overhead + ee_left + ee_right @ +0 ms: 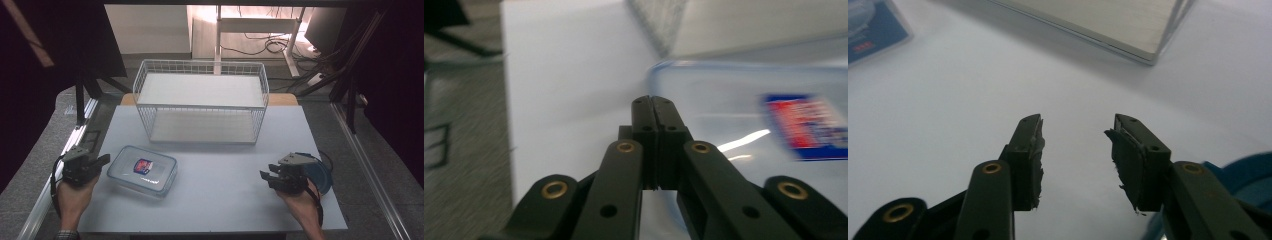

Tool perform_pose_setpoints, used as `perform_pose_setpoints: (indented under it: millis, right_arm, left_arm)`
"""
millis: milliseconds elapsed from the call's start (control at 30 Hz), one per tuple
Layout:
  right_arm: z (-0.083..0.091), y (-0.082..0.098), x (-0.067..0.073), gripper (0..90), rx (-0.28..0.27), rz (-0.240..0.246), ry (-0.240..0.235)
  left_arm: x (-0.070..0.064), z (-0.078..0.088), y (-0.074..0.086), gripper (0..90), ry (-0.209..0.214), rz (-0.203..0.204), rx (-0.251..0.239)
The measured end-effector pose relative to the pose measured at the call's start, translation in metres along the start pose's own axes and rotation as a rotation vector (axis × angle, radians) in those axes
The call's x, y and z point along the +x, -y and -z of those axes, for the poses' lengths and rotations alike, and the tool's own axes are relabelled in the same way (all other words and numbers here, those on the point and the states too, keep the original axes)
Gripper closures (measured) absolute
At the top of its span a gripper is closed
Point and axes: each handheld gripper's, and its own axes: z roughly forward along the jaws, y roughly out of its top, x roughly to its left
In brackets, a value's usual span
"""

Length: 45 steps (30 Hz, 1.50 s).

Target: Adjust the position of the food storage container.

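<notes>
1. Left gripper [102, 160]: held in the person's left hand at the left edge of the table [225, 200]. Jaws clenched flat against each other with nothing between them, as the left gripper view [651, 102] shows; tips pointing toward the container and just short of its near corner.
2. Clear plastic food container [142, 170]: rectangular, rounded corners, lid on with a bluish rim, a red-and-blue label on top. Lies flat on the table's left half, in front of the basket and apart from it; blurred in the left gripper view [749, 115].
3. Right gripper [265, 176]: held in the person's right hand on the table's right side. Jaws parted and gripping nothing, bare tabletop between the worn pads in the right gripper view [1075, 132].
4. White wire basket [200, 100]: stands at the far middle of the table.
5. Blue round lid or dish [320, 175]: flat, just behind the right gripper; which it is cannot be told.
</notes>
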Motion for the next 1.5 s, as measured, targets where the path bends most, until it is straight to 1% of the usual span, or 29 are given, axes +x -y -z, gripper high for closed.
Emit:
perform_pose_setpoints:
  millis: [33,100,133,167,200,233,267,333,400,467,567,700,833,933,1000,1133,1233,1300,1500]
  right_arm:
    - [0.0,0.0,0.001,53.0,-0.005,-0.005,-0.011]
    - [-0.001,0.0,0.003,52.3,-0.009,-0.014,-0.03]
    - [-0.002,0.0,0.003,52.3,-0.011,-0.009,-0.034]
    - [-0.002,0.0,0.004,52.3,-0.009,-0.011,-0.038]
    - [-0.003,0.0,0.004,52.6,-0.005,-0.006,-0.041]
    - [-0.004,0.001,0.005,53.3,0.003,-0.002,-0.041]
    - [-0.005,0.002,0.005,54.0,0.01,0.001,-0.042]
    - [-0.007,0.003,0.006,55.7,0.029,0.008,-0.05]
    - [-0.008,0.004,0.006,57.7,0.038,0.008,-0.06]
    - [-0.008,0.004,0.005,58.5,0.034,0.004,-0.077]
    - [-0.007,0.004,0.005,59.3,0.036,0.004,-0.081]
    - [-0.009,0.005,0.007,61.5,0.047,0.008,-0.091]
    - [-0.011,0.006,0.01,68.2,0.071,0.015,-0.096]
    - [-0.013,0.006,0.013,72.9,0.074,0.02,-0.107]
    - [-0.013,0.005,0.015,75.9,0.071,0.02,-0.114]
    - [-0.014,0.005,0.019,79.1,0.073,0.026,-0.13]
    - [-0.017,0.005,0.023,79.8,0.084,0.038,-0.144]
    - [-0.019,0.005,0.025,79.8,0.091,0.046,-0.149]
    - [-0.02,0.007,0.027,79.9,0.098,0.051,-0.158]
  left_arm:
    - [0.003,-0.005,0.003,90.0,0.0,0.008,0.02]
    - [0.005,-0.014,0.008,90.0,0.005,0.007,0.057]
    - [0.005,-0.017,0.01,90.0,0.014,0.004,0.069]
    - [0.003,-0.019,0.01,90.0,0.008,-0.003,0.078]
    - [0.002,-0.019,0.01,90.0,-0.002,-0.013,0.083]
    - [0.002,-0.018,0.01,90.0,-0.001,-0.014,0.086]
    - [0.001,-0.018,0.011,90.0,0.007,-0.009,0.085]
    - [0.0,-0.016,0.014,90.0,0.039,0.008,0.08]
    - [-0.004,-0.016,0.014,90.0,0.05,0.004,0.083]
    - [-0.011,-0.015,0.015,90.0,0.067,-0.009,0.091]
    - [-0.022,-0.017,0.015,90.0,0.098,-0.026,0.098]
    - [-0.042,-0.02,0.014,90.0,0.137,-0.069,0.11]
    - [-0.058,-0.021,0.013,90.0,0.164,-0.114,0.118]
    - [-0.071,-0.023,0.014,90.0,0.2,-0.143,0.124]
    - [-0.079,-0.024,0.014,90.0,0.221,-0.15,0.128]
    - [-0.095,-0.027,0.013,90.0,0.26,-0.174,0.138]
    - [-0.105,-0.03,0.013,90.0,0.291,-0.181,0.142]
    - [-0.114,-0.031,0.012,90.0,0.31,-0.194,0.148]
    - [-0.138,-0.039,0.009,90.0,0.338,-0.257,0.158]
